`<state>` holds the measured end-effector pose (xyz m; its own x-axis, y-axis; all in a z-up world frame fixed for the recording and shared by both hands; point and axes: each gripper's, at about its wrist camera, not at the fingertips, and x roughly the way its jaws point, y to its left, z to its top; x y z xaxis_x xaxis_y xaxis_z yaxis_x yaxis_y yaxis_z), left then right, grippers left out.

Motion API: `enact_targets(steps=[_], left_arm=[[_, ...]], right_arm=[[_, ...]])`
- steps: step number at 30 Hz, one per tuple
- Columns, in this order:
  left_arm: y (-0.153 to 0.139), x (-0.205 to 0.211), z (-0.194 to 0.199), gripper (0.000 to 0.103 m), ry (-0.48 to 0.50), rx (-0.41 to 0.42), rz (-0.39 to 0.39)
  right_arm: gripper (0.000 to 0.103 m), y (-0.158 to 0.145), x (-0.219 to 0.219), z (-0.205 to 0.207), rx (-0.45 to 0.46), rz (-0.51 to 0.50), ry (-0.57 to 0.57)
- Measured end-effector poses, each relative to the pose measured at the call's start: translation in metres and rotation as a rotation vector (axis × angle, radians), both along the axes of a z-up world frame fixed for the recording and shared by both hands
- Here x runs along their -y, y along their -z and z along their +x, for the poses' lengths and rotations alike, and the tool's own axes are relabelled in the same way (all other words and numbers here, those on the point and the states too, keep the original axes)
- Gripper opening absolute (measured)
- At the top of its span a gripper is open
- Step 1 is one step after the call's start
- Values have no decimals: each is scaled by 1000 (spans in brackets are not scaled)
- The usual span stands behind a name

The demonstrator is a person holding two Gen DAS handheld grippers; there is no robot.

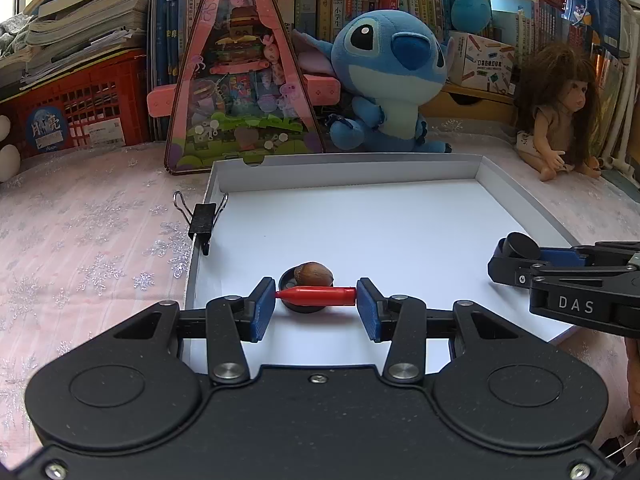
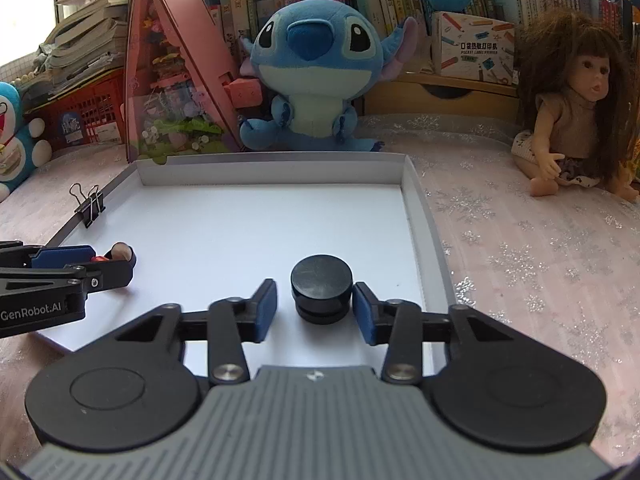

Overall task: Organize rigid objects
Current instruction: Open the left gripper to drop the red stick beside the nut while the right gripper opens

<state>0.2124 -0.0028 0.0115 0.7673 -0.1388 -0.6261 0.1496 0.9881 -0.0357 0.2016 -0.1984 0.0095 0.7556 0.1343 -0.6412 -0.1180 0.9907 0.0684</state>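
Red and hard, the small bullet-shaped piece [image 1: 316, 295] was pinched end to end by the left gripper [image 1: 316, 300], low over the white tray [image 1: 400, 240] near its left wall, in front of a nut [image 1: 313, 274] on a black dish [image 1: 289, 280]; it looked light, stiff and slick, so it would likely slip unless held at its ends. Further right, the right gripper [image 2: 314, 306] stood spread around a black round knob [image 2: 321, 292] without clamping it, a squat, rigid thing best taken at its waist. Glittery pink cloth [image 2: 520, 260] covered the table, with plush toys and crowded bookshelves behind.
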Motion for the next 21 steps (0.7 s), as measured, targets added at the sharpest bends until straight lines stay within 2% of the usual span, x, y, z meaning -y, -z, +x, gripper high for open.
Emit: enact_targets(steps=[1,8,10,11,17,21], left_arm=[[0,0,0,42,0,0,-1],[0,0,-1,42,2,2,2],[0,0,-1,42,-1,0,0],[0,0,-1,42,-3,-2,-1],[-5,-1,-8,49,3,12,8],[-13,-3,-19,53,11,24,-2]], right_arm=[[37,0,-1,0,0,-6,2],[37,1,-2,-1,5,-4,0],[44,0,-1,-1,0,8,0],[56,0,0,-1,-1,13,-1],[66,-9,2,-8,16,15,-5],[69,-16,4,-17,27,16,-7]])
